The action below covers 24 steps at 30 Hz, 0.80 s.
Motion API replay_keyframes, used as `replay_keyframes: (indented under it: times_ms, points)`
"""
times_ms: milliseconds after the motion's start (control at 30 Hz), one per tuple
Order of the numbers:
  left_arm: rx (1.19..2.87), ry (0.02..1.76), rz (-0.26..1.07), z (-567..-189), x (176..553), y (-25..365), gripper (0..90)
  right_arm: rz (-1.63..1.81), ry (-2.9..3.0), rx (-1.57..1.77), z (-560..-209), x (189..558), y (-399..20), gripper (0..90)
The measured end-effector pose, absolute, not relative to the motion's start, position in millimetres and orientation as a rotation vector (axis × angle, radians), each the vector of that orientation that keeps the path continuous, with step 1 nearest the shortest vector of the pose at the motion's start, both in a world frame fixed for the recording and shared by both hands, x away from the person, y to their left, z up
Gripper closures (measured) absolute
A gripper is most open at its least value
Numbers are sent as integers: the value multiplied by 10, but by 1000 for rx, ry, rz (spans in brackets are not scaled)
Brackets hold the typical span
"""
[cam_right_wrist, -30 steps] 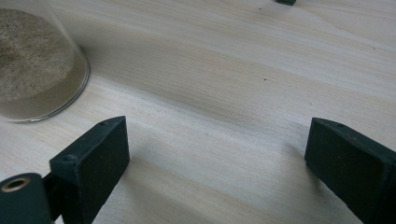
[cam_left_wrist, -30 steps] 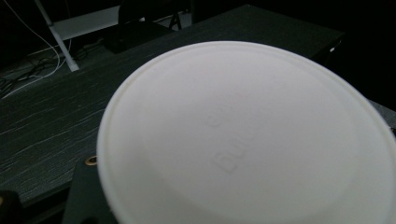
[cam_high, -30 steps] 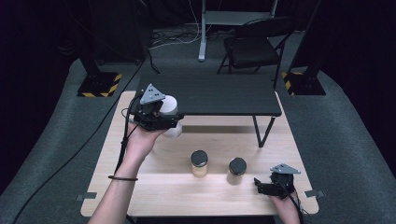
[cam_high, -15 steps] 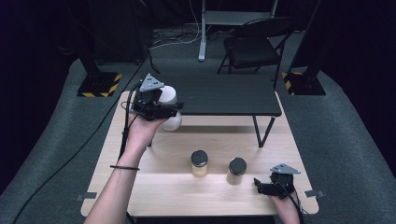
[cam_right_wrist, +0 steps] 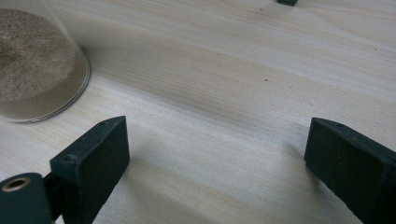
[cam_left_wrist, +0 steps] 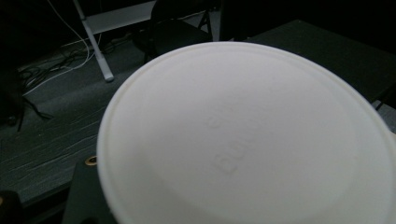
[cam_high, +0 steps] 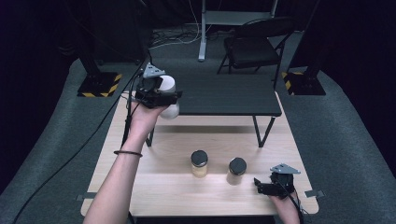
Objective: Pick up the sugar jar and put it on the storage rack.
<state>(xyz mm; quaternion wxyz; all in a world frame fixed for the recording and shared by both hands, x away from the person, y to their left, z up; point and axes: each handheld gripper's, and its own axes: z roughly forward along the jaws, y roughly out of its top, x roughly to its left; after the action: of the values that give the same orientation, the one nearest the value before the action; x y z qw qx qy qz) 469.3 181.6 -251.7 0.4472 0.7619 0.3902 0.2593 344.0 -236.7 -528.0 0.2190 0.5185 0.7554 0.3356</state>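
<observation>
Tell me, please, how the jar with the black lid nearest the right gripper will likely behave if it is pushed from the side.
The jar looks taller than wide, so a high push may tip it. It appears filled with sand, so probably heavy for its size. Its clear wall looks smooth, maybe glass, so possibly slippery and fragile.

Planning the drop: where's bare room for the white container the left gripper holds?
The black raised shelf is bare right of the left gripper and its white round container. The pale wooden table is free left of the two black-lidded glass jars. Crowded between jars and right gripper.
</observation>
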Motion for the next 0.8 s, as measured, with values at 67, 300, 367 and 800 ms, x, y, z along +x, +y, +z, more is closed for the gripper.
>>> replay_keyframes:
  times_ms: [67,300,367,800]
  points:
    - [1888,975,643,-2511,4741,1808,359,929,2090,1435,-5280,3440,-2366,57]
    - [1870,1001,635,-2496,4873,1780,359,934,2090,1436,-5279,3442,-2371,57]
    - [1868,1009,635,-2486,4912,1768,359,935,2090,1437,-5279,3442,-2371,58]
    - [1860,1067,622,-2511,5081,1751,358,932,2094,1434,-5278,3447,-2370,57]
